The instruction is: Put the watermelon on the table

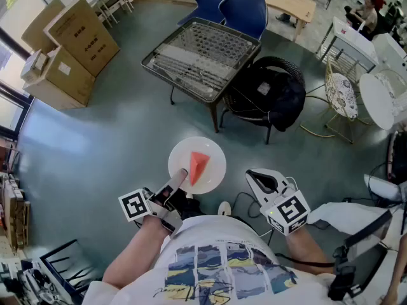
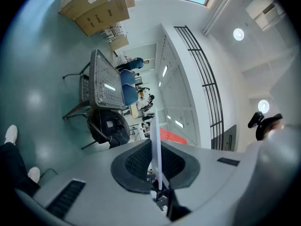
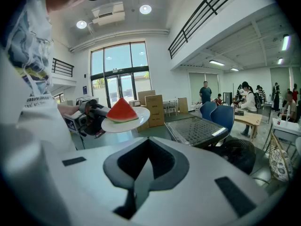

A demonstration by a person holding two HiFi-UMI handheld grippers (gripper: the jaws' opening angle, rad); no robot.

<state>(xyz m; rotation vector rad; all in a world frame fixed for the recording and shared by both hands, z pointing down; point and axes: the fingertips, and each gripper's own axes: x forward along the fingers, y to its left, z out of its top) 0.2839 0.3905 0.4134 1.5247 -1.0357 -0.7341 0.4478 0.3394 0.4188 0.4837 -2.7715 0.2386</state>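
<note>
A red wedge of watermelon (image 1: pixel 199 167) lies on a round white plate (image 1: pixel 216 152) held in the air over the grey floor. My left gripper (image 1: pixel 180 177) is shut on the plate's near rim. In the left gripper view the plate (image 2: pixel 154 145) shows edge-on between the jaws, with the watermelon (image 2: pixel 172 137) behind it. My right gripper (image 1: pixel 257 178) hangs to the plate's right, jaws together with nothing in them. From the right gripper view I see the watermelon (image 3: pixel 122 111) on the plate (image 3: pixel 139 117). The metal mesh table (image 1: pixel 202 57) stands further ahead.
A black chair with a dark bag (image 1: pixel 270 97) stands just right of the mesh table, two blue chairs (image 1: pixel 245 8) behind it. Cardboard boxes (image 1: pixel 70 49) are stacked at the far left. Wire chairs and white furniture (image 1: pixel 375 97) fill the right side. People stand in the background.
</note>
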